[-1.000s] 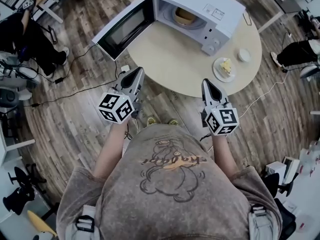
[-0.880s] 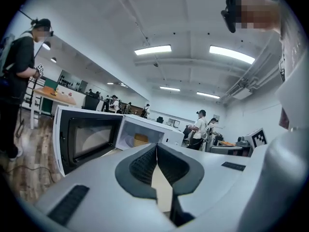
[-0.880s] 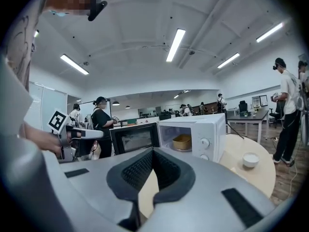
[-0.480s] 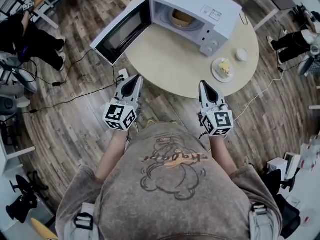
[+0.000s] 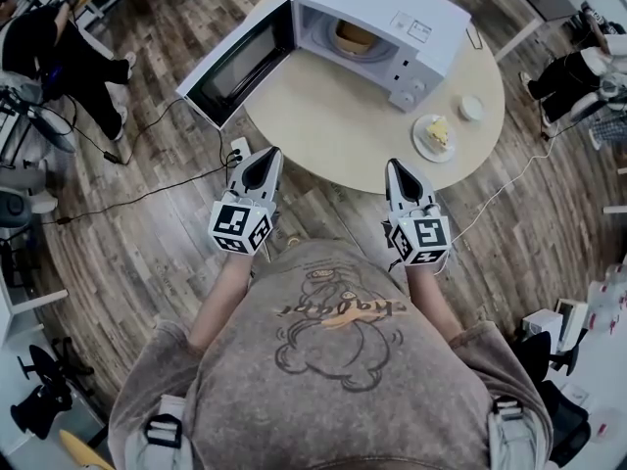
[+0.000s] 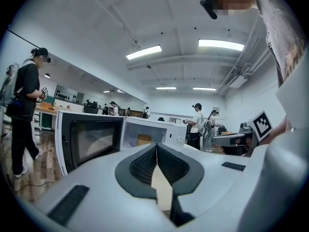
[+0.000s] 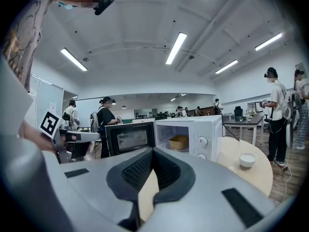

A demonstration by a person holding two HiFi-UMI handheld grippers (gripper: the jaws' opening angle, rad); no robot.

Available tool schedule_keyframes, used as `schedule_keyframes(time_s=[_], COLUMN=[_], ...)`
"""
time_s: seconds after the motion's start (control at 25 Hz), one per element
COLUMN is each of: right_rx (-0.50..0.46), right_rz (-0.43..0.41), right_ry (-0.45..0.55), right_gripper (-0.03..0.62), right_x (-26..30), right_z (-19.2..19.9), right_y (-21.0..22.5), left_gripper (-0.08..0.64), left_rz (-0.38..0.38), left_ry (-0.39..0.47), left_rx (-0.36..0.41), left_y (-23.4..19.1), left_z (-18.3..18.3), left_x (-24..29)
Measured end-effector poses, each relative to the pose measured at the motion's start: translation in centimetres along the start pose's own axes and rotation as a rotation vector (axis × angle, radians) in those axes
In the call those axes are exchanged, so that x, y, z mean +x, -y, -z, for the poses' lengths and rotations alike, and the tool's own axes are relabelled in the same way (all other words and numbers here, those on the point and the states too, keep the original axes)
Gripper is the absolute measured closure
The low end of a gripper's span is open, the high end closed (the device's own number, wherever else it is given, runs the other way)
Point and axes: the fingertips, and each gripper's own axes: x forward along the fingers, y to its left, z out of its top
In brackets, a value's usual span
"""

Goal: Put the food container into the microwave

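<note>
The tan food container sits inside the white microwave, whose door hangs open to the left. Both stand on the round beige table. My left gripper and right gripper hover side by side just short of the table's near edge, both shut and empty. In the left gripper view the pads of the left gripper meet, with the container beyond them. The right gripper likewise points at the container in the open microwave.
A plate with yellow food and a small white bowl lie on the table to the right of the microwave. Cables run over the wooden floor at left. Other people stand and sit around the room's edges.
The left gripper has rolled slightly and its marker cube has shifted a little. Both grippers stay near the table's front edge, shut.
</note>
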Motion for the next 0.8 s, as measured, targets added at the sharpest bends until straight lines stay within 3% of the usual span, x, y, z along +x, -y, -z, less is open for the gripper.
schedule_keyframes(time_s=[0.8], right_rx=[0.038], right_rz=[0.001], right_ry=[0.008], right_gripper=[0.592], right_x=[-0.91], right_z=[-0.14], right_y=[-0.83], left_gripper=[0.528], left_rz=[-0.027], left_ry=[0.003], left_rx=[-0.021], left_y=[0.66], left_z=[-0.36], left_x=[-0.84])
